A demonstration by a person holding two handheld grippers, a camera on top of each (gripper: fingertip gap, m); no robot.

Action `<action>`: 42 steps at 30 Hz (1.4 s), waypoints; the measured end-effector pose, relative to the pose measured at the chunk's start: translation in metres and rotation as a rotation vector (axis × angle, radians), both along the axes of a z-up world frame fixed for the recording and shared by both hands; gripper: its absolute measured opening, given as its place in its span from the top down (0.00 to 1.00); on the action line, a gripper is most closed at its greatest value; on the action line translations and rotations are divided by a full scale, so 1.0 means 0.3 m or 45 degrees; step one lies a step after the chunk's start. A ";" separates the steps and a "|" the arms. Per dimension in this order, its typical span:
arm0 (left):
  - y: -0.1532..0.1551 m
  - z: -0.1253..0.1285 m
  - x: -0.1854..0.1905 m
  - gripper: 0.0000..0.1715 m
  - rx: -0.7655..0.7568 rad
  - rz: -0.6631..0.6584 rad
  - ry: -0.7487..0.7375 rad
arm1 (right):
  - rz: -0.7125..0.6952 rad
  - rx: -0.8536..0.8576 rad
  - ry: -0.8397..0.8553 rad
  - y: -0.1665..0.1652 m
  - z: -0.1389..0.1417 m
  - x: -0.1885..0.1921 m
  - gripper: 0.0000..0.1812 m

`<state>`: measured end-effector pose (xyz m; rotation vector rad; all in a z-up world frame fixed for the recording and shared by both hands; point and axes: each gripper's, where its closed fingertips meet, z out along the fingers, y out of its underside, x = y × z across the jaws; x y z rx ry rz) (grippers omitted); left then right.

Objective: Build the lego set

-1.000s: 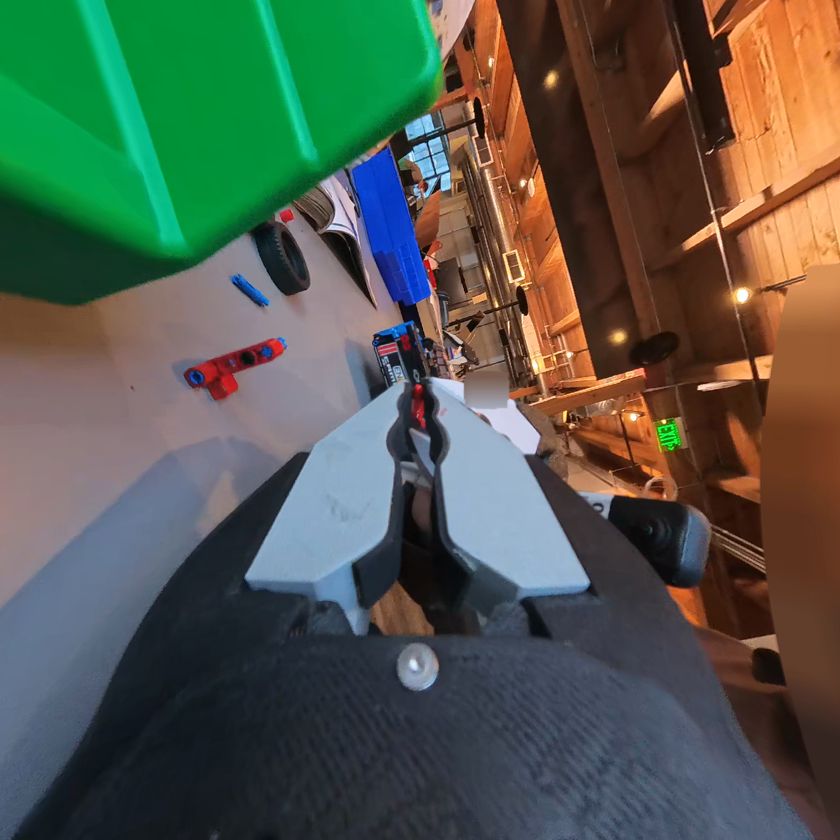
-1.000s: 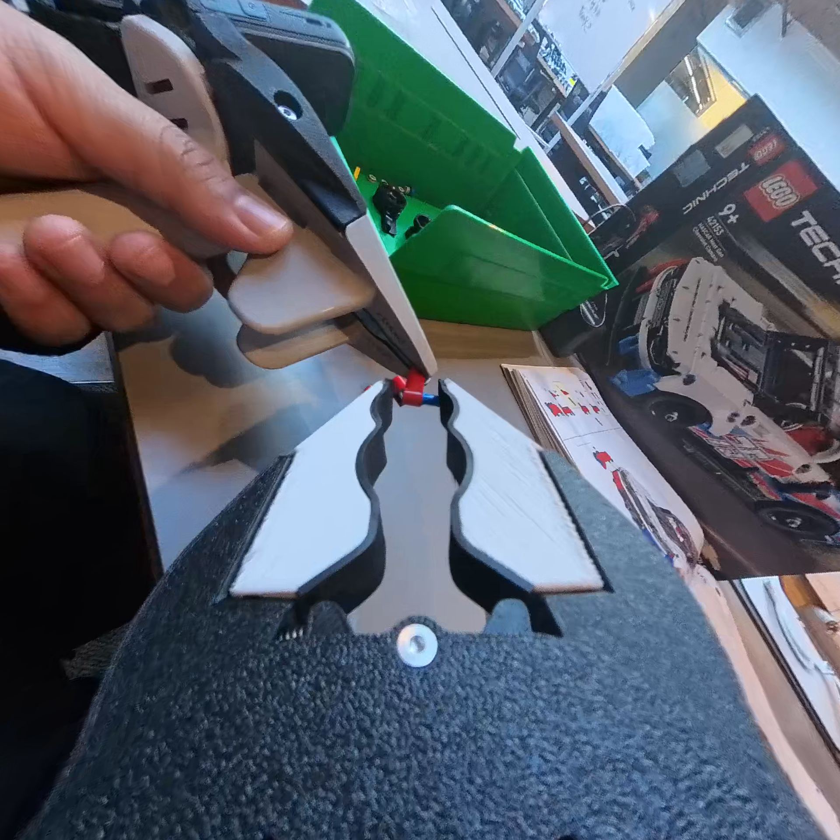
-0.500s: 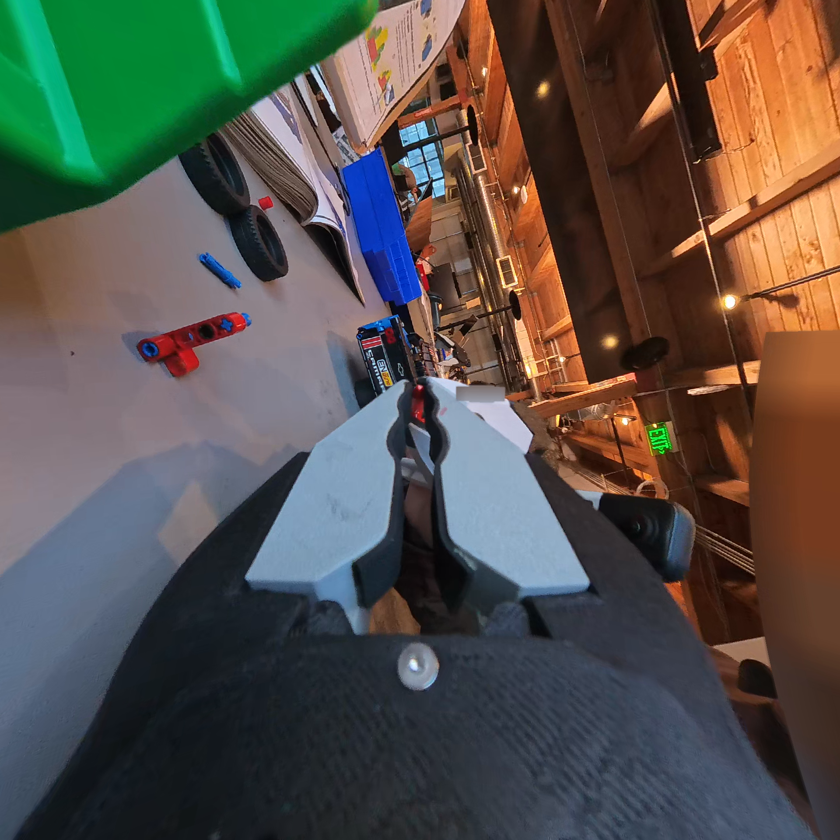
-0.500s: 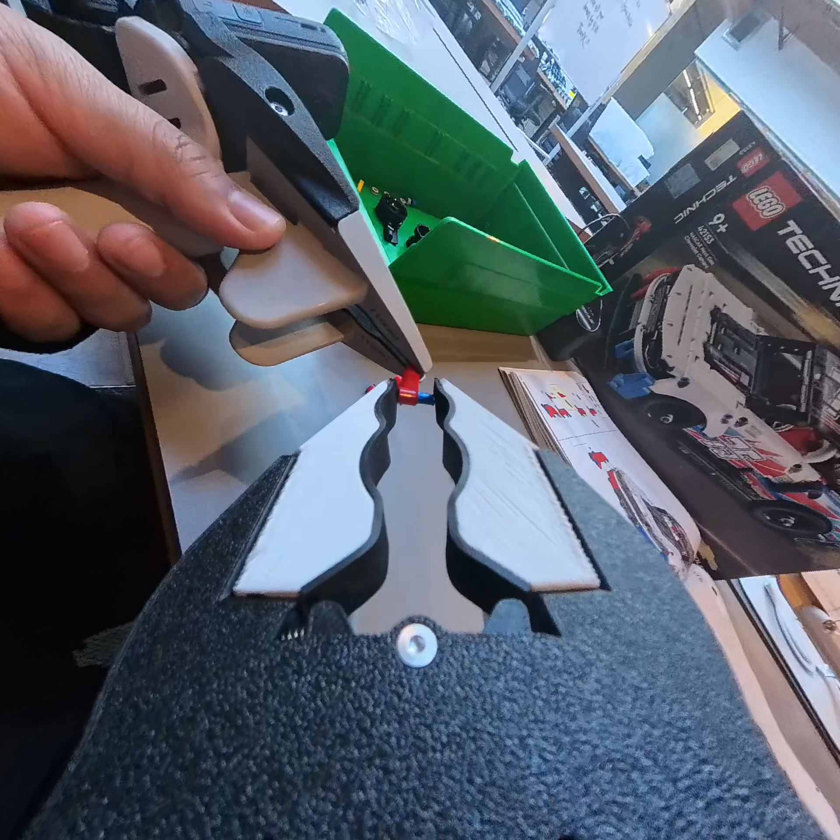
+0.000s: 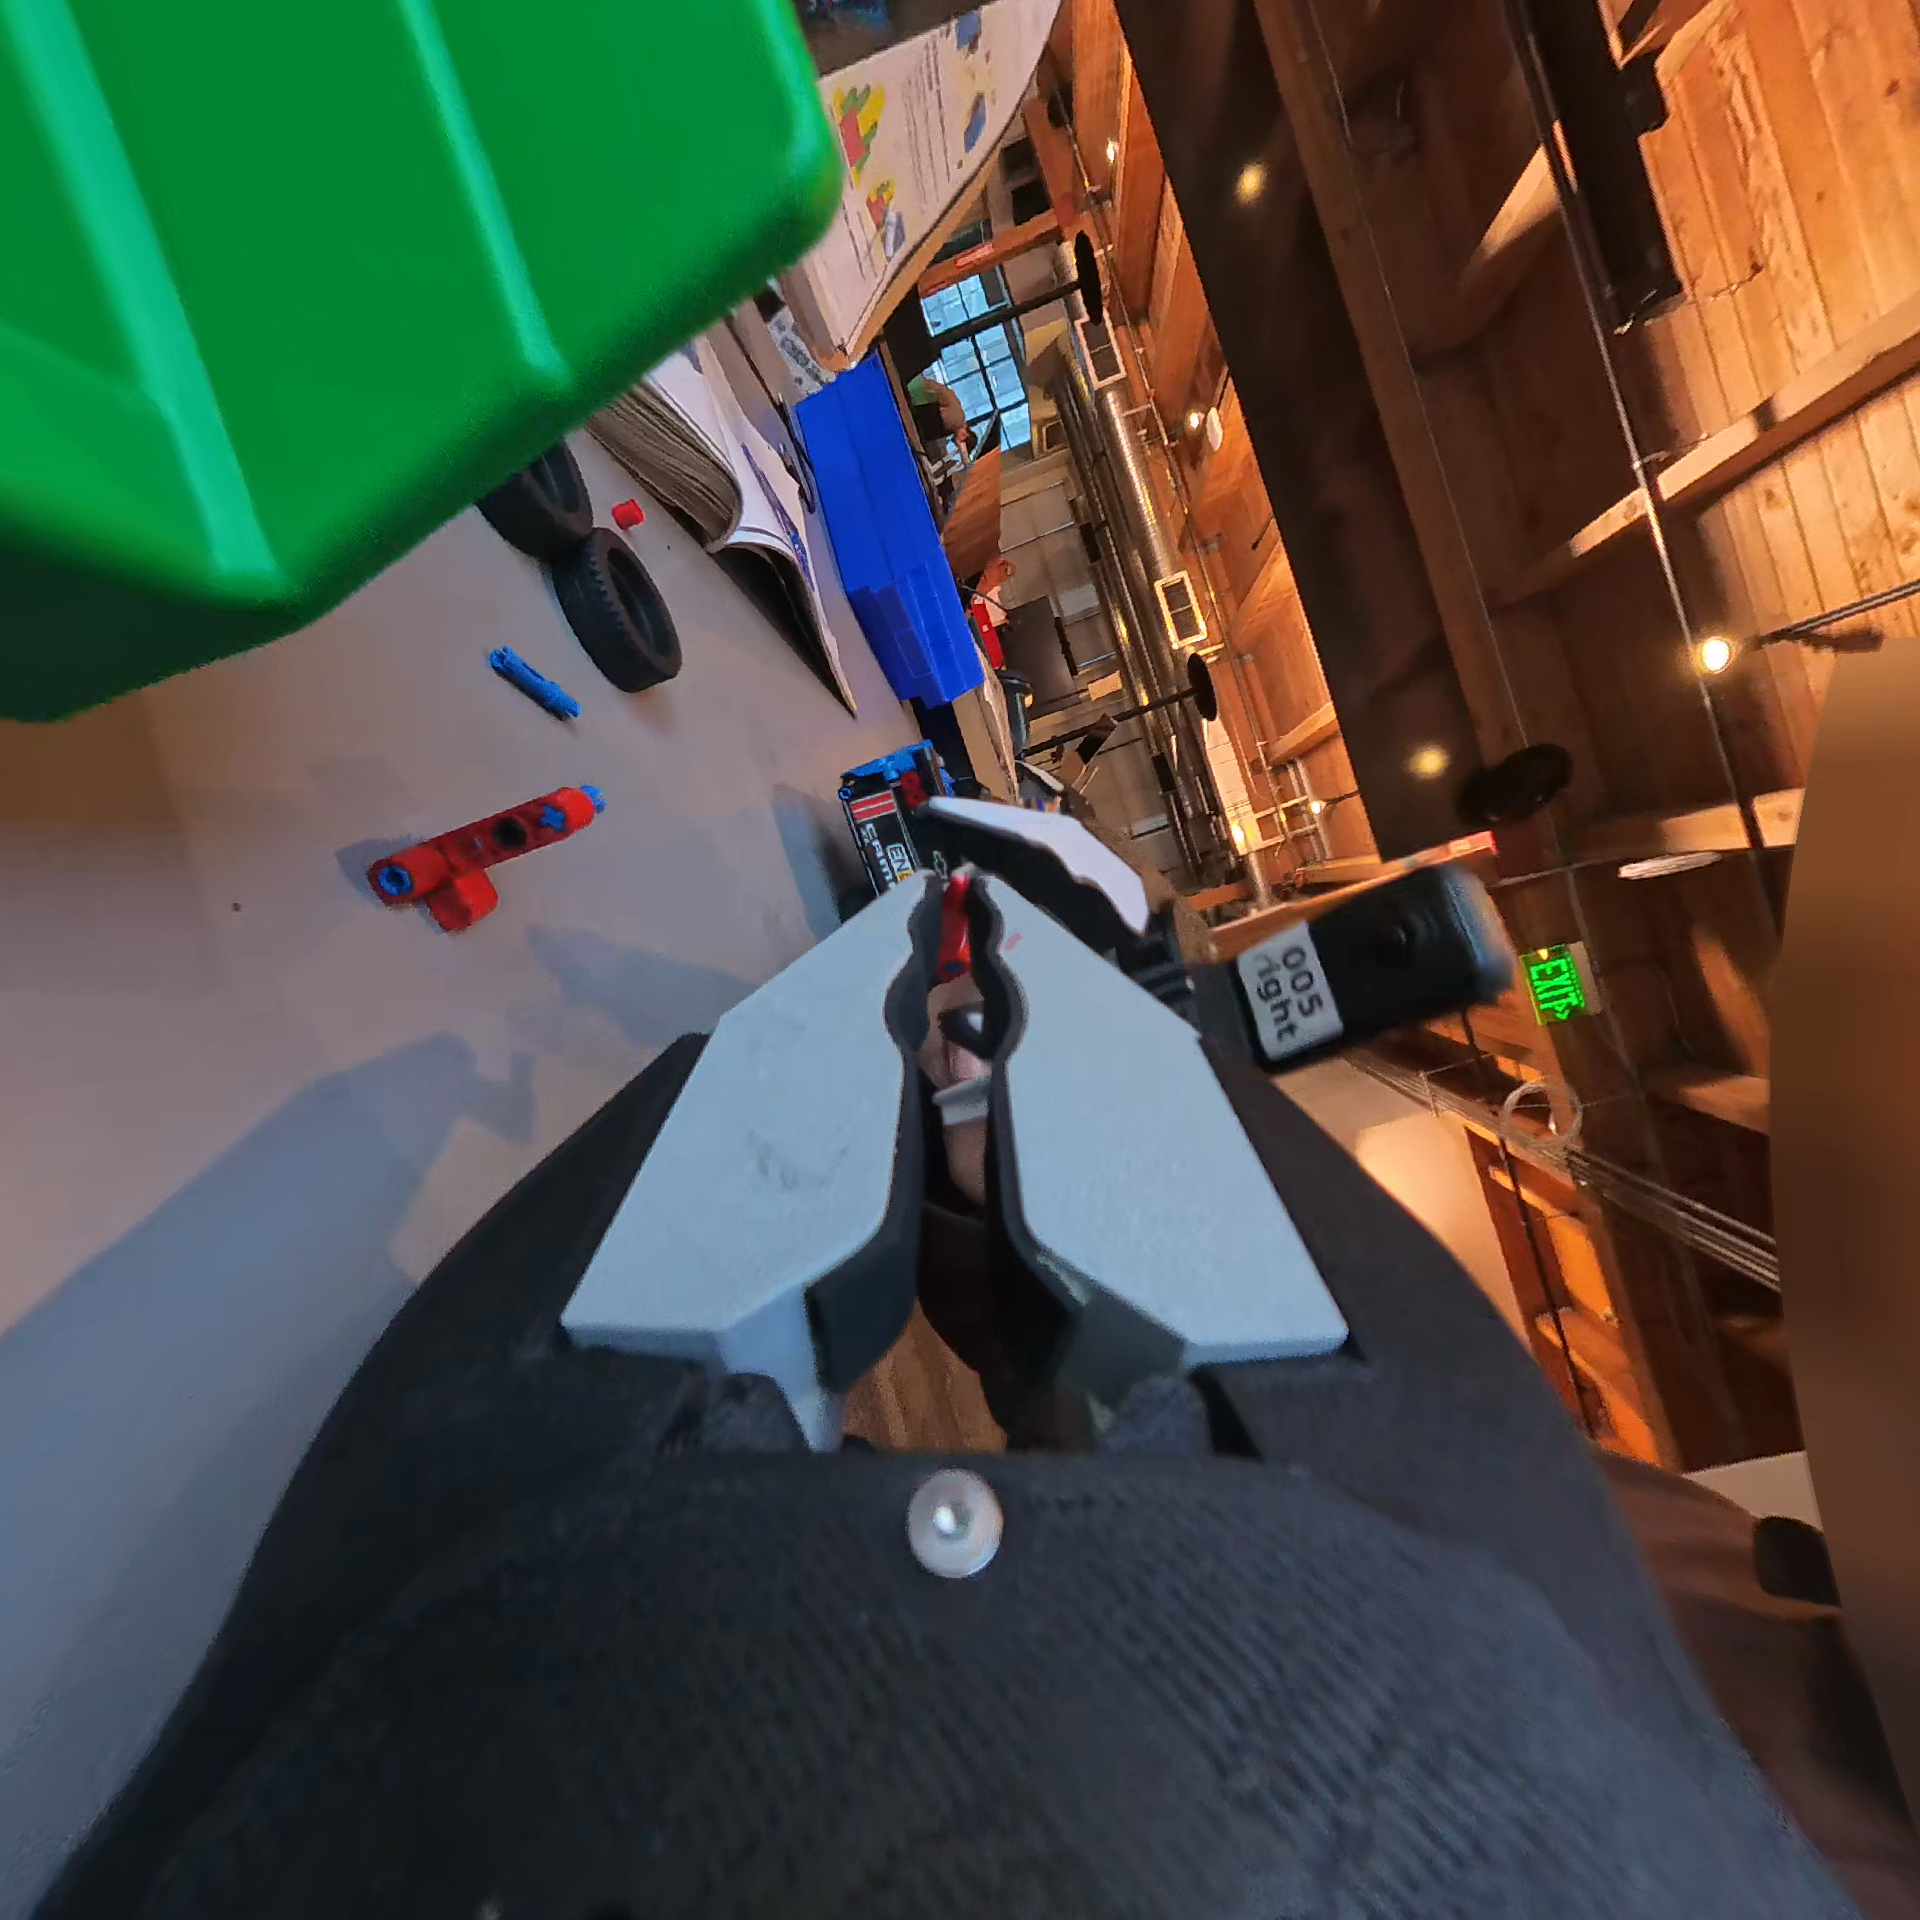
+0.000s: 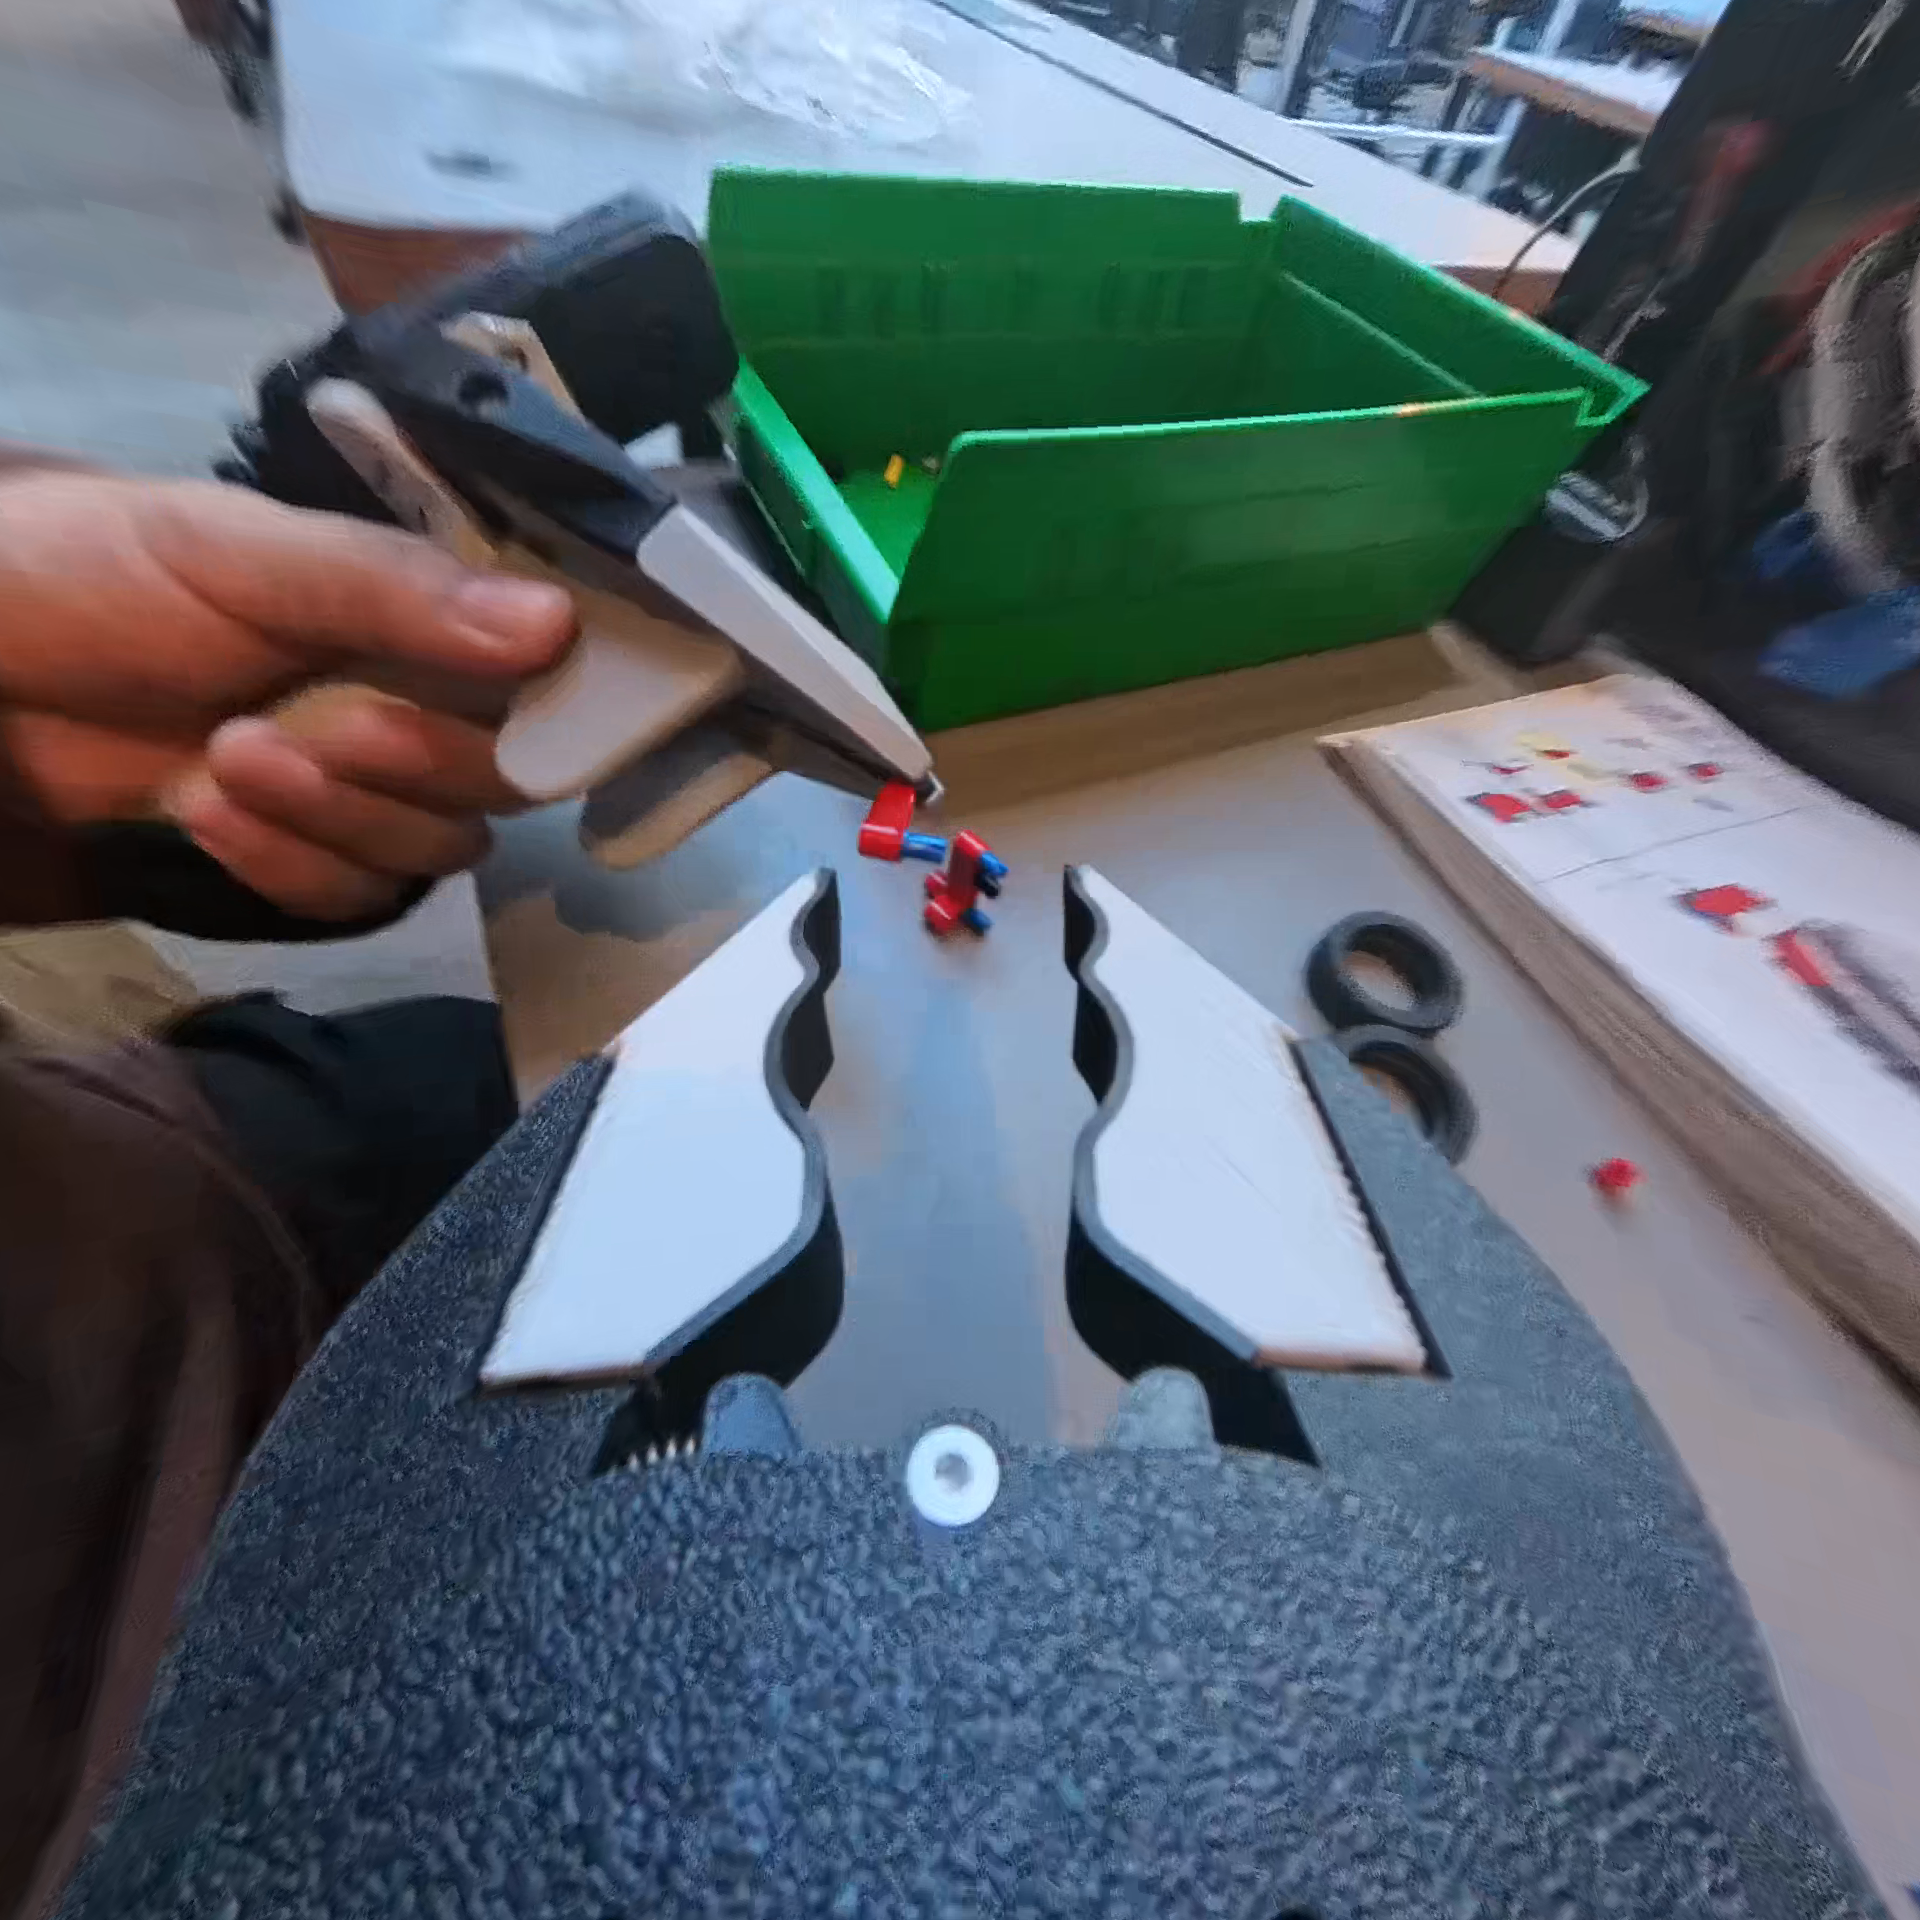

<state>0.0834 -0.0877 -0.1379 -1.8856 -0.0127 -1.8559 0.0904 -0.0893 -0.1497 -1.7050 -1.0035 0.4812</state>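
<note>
Only the right wrist view shows the left gripper (image 6: 914, 784) pinching a red piece (image 6: 891, 821); right gripper (image 6: 948, 883) spread.

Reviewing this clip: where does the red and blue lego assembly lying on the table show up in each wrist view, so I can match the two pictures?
Left wrist view: the red and blue lego assembly lies left of centre on the table, beyond the gripper tips, below the green bin.
Right wrist view: the same assembly lies just past the open right gripper, near the left gripper's tip.
Shared landmark: the two black tyres, and the green bin.
</note>
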 end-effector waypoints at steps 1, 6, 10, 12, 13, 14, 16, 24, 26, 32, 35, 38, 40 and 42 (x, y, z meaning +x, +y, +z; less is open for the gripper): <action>0.003 -0.003 -0.002 0.99 -0.012 0.003 -0.005 | -0.010 0.045 -0.048 -0.002 -0.002 -0.003 0.78; 0.001 -0.012 -0.001 0.99 -0.055 0.010 -0.031 | -0.007 0.085 -0.086 -0.011 -0.006 -0.040 0.86; -0.007 -0.003 0.008 0.99 -0.085 0.007 -0.054 | 0.013 -0.005 0.011 -0.011 -0.013 -0.041 0.91; -0.010 0.001 0.011 0.99 -0.095 0.004 -0.062 | 0.040 -0.041 0.066 -0.017 -0.008 -0.041 0.91; -0.011 0.004 0.012 0.99 -0.103 0.005 -0.074 | 0.061 -0.065 0.102 -0.021 -0.004 -0.043 0.91; -0.012 0.008 0.013 0.99 -0.108 0.005 -0.089 | 0.081 -0.107 0.144 -0.025 -0.001 -0.044 0.91; -0.016 0.014 0.013 0.98 -0.094 0.000 -0.097 | 0.136 -0.237 0.241 -0.035 0.002 -0.046 0.91; -0.032 0.067 0.025 0.98 0.074 -0.031 -0.051 | 0.289 -0.522 0.581 -0.061 0.060 -0.044 0.92; -0.034 0.072 0.024 0.99 0.097 -0.033 -0.046 | 0.286 -0.521 0.591 -0.059 0.063 -0.043 0.92; -0.037 0.066 0.025 0.99 0.141 -0.055 -0.002 | 0.244 -0.416 0.476 -0.053 0.046 -0.037 0.92; -0.045 0.047 0.019 0.99 0.191 -0.103 0.058 | 0.197 -0.283 0.269 -0.052 0.016 -0.041 0.92; -0.047 0.015 0.007 0.99 0.225 -0.126 0.129 | 0.147 -0.143 0.069 -0.047 -0.019 -0.048 0.92; -0.050 -0.002 0.002 0.99 0.250 -0.142 0.164 | 0.129 -0.097 -0.011 -0.046 -0.039 -0.051 0.92; -0.056 -0.019 0.001 0.99 0.275 -0.191 0.203 | 0.133 -0.104 -0.049 -0.051 -0.059 -0.056 0.92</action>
